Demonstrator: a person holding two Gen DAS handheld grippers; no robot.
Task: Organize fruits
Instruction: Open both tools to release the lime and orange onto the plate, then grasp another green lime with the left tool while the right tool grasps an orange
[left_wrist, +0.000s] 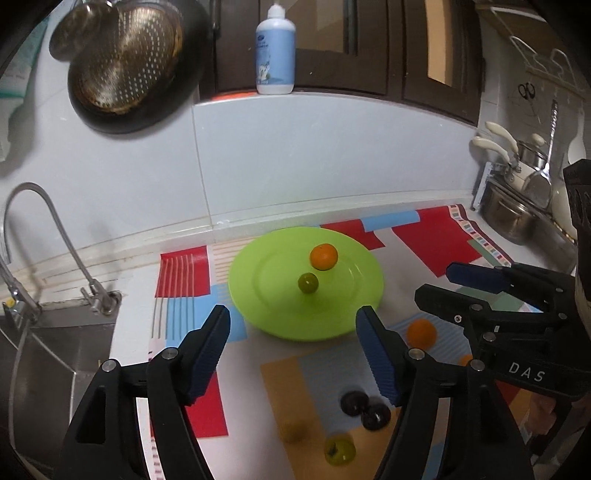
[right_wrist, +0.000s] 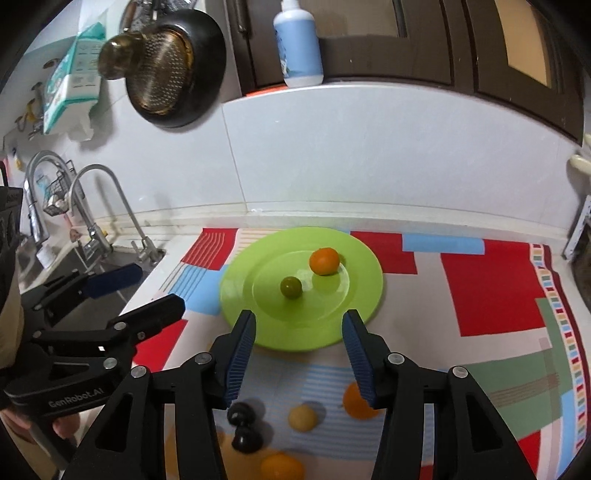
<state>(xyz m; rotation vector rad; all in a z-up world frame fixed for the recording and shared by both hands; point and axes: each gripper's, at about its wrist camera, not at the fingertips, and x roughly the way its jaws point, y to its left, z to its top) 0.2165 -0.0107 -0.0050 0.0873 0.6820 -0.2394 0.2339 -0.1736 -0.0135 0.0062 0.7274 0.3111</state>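
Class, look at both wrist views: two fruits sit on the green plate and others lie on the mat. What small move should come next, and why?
Probably lower the right claw, open and empty, onto the orange just beneath it on the mat. The green plate holds only two fruits.

Loose fruits (right_wrist: 303, 417) before plate (right_wrist: 236, 295) — crowded

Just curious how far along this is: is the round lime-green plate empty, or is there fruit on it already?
Not empty. The round lime-green plate carries two fruits: an orange citrus and a small green fruit.
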